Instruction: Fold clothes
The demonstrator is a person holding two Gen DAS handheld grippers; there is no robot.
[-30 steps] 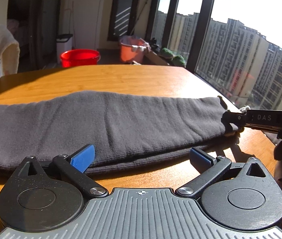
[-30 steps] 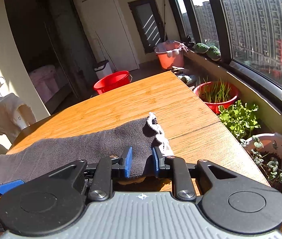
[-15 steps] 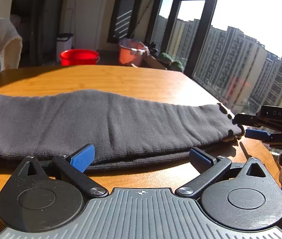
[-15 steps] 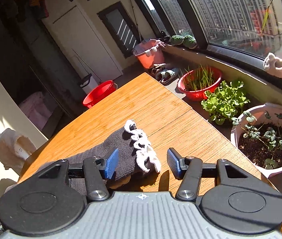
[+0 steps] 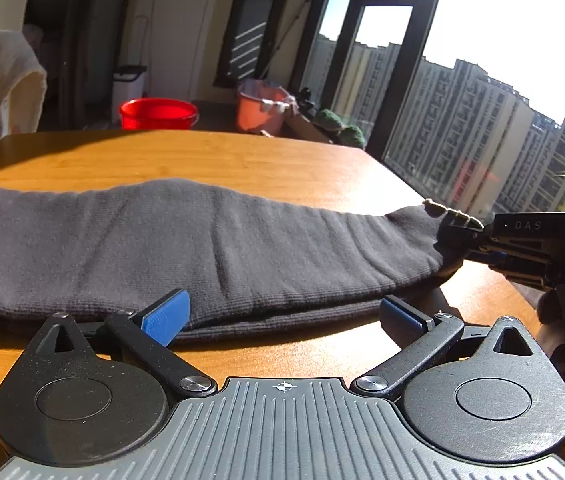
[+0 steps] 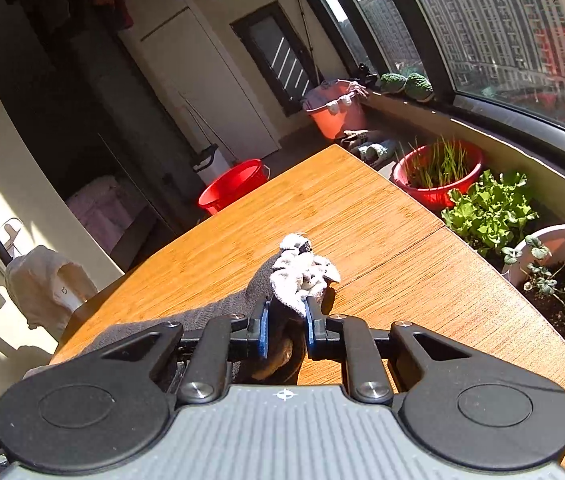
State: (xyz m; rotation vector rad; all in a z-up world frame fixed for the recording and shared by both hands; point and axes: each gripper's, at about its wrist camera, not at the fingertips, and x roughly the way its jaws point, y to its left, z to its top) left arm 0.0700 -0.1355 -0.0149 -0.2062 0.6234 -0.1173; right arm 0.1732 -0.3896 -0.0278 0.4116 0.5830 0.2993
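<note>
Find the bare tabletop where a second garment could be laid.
The wooden table is bare beyond the grey garment, towards the red basin, and right of its fringed end, towards the window-side edge. The near edge, by both grippers, is crowded.

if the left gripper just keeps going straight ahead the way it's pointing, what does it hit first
Most likely the near folded edge of the grey garment, lying across the wooden table just ahead of the open left gripper. Depth is hard to judge; it might skim over the top.
</note>
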